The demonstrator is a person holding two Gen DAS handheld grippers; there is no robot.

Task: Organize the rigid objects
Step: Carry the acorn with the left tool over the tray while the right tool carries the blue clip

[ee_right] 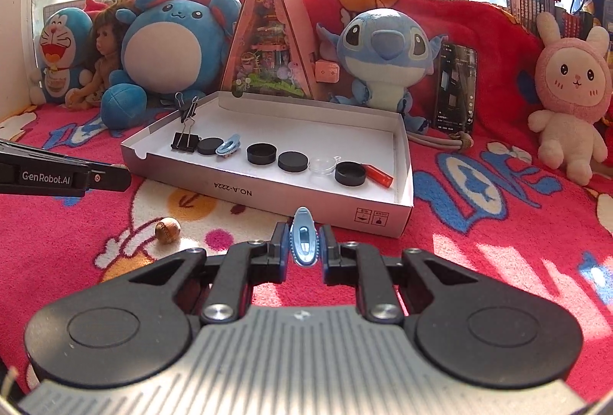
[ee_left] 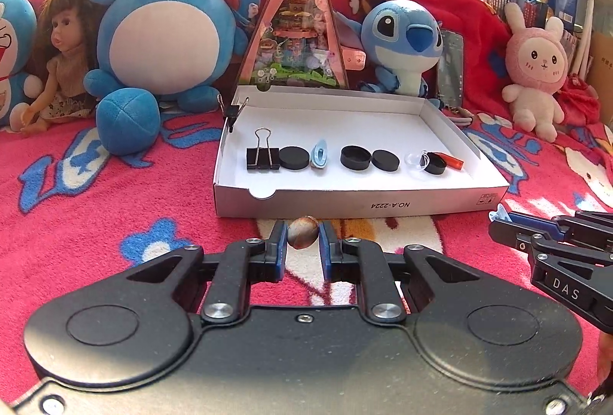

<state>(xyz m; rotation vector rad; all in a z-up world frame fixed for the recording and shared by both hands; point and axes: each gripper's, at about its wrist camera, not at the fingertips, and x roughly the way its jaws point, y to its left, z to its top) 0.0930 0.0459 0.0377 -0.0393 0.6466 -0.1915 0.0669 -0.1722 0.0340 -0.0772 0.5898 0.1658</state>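
A white cardboard box lid (ee_left: 360, 202) (ee_right: 268, 191) lies on the red blanket and holds a row of small items: a black binder clip (ee_left: 262, 156), black round caps (ee_left: 294, 157), a light blue hair clip (ee_left: 319, 154), a clear dome (ee_left: 415, 160) and an orange-red piece (ee_left: 452, 161). A brown shell (ee_left: 302, 232) (ee_right: 168, 230) lies on the blanket in front of the box, between the open fingers of my left gripper (ee_left: 302, 235). My right gripper (ee_right: 304, 242) is shut on a second blue hair clip (ee_right: 304, 240), held in front of the box.
Plush toys line the back: a blue round one (ee_left: 164, 32), Stitch (ee_left: 402, 40), a pink rabbit (ee_left: 536, 70), a doll (ee_left: 61, 62). A triangular diorama (ee_left: 297, 28) stands behind the box. A phone (ee_right: 456, 89) leans at the right. Another binder clip (ee_left: 231, 110) grips the box corner.
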